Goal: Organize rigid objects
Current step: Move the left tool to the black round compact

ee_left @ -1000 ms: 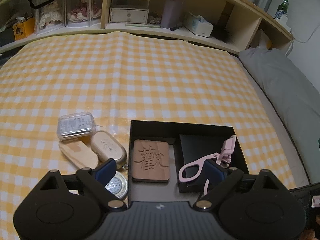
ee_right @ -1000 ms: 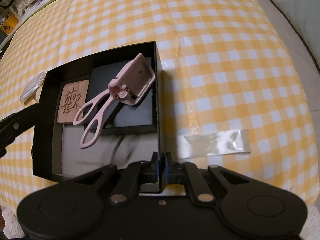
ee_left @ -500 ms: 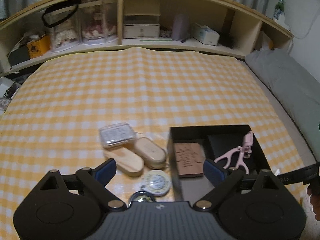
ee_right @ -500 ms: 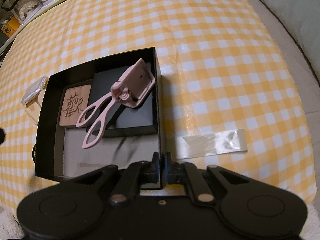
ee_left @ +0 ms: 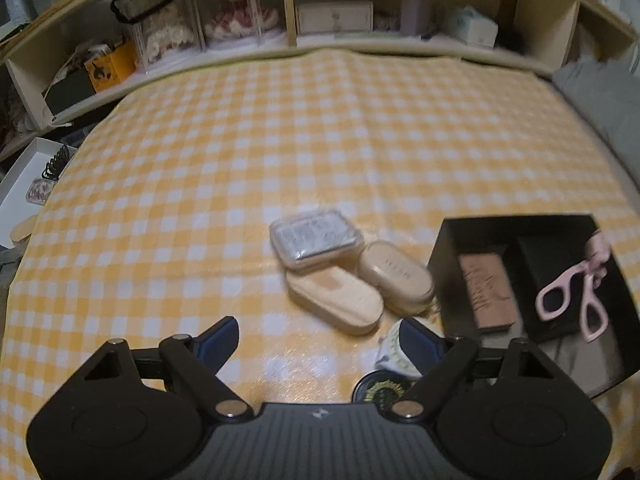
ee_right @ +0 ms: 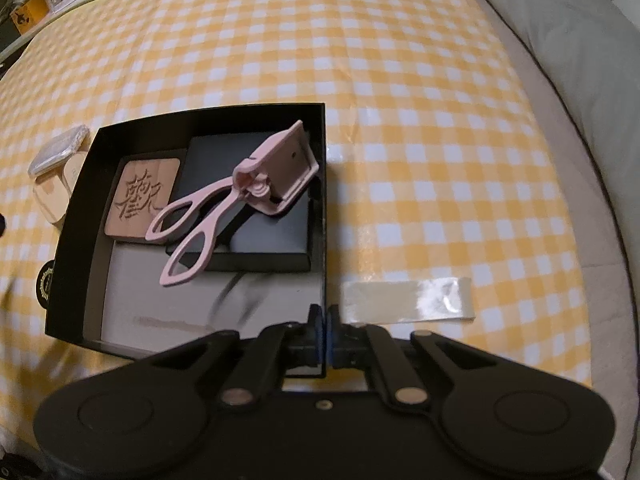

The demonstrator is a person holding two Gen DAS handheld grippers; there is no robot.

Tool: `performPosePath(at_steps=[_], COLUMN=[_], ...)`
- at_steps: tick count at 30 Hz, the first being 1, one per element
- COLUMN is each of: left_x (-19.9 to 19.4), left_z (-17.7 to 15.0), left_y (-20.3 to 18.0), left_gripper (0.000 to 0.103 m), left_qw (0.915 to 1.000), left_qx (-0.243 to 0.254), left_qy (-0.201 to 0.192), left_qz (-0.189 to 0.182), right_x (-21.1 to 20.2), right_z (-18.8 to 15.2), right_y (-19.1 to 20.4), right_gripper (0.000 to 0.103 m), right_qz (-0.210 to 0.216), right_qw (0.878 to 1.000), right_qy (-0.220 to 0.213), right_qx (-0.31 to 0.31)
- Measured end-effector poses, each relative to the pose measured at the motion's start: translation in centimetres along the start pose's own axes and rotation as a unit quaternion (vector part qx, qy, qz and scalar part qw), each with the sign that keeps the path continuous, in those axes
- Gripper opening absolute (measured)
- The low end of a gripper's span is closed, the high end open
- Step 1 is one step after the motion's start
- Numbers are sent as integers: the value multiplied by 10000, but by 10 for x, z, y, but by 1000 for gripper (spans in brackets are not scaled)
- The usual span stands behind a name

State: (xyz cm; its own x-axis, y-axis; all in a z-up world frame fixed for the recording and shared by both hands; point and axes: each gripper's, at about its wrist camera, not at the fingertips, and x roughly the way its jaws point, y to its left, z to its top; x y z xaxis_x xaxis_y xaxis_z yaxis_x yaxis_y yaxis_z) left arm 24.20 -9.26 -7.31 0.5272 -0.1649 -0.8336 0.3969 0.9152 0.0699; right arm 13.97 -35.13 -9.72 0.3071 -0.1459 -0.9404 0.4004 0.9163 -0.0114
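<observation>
A black open box lies on the yellow checked cloth. Inside are a carved wooden tile, a smaller black box and a pink eyelash curler. My right gripper is shut on the box's right wall near its front corner. My left gripper is open and empty, just left of the box. Ahead of it lie a clear plastic case, a wooden oval piece, a beige oval case, a white round tin and a black round tin.
A strip of clear tape lies on the cloth right of the box. A grey pillow is at the right. Wooden shelves with boxes and dolls run along the back. A white tray sits off the cloth at the left.
My left gripper has swung left and back, away from the box, so the loose cases now lie ahead of it. My right gripper keeps its hold on the box wall.
</observation>
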Motion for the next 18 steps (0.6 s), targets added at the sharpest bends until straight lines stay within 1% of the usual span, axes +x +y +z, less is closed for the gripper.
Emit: performPosePath(at_steps=[2, 5, 7, 12, 16, 18], left_x=[6, 14, 18, 25, 33, 35], left_z=[-3, -9, -13, -24, -32, -36], left_y=[-1, -8, -13, -25, -30, -33], left_gripper=[87, 86, 82, 65, 61, 61], left_qw=[9999, 9988, 9971, 9900, 9847, 9837], left_qx=[99, 403, 625, 1148, 1407, 1457], left_qy=[94, 242, 351, 631, 861, 872], left_qz=[-12, -147, -270, -524, -561, -591], right_x=[-1, -1, -1, -1, -1, -1], right_z=[0, 0, 0, 0, 0, 0], right_y=[0, 1, 1, 0, 0, 0], right_gripper=[2, 2, 2, 2, 2, 2], right_qz=[-14, -28, -20, -22, -22, -21], right_qw=[10000, 10000, 10000, 10000, 10000, 10000], right_qy=[-26, -19, -17, -20, -16, -18], right_qx=[-18, -50, -53, -58, -56, -56])
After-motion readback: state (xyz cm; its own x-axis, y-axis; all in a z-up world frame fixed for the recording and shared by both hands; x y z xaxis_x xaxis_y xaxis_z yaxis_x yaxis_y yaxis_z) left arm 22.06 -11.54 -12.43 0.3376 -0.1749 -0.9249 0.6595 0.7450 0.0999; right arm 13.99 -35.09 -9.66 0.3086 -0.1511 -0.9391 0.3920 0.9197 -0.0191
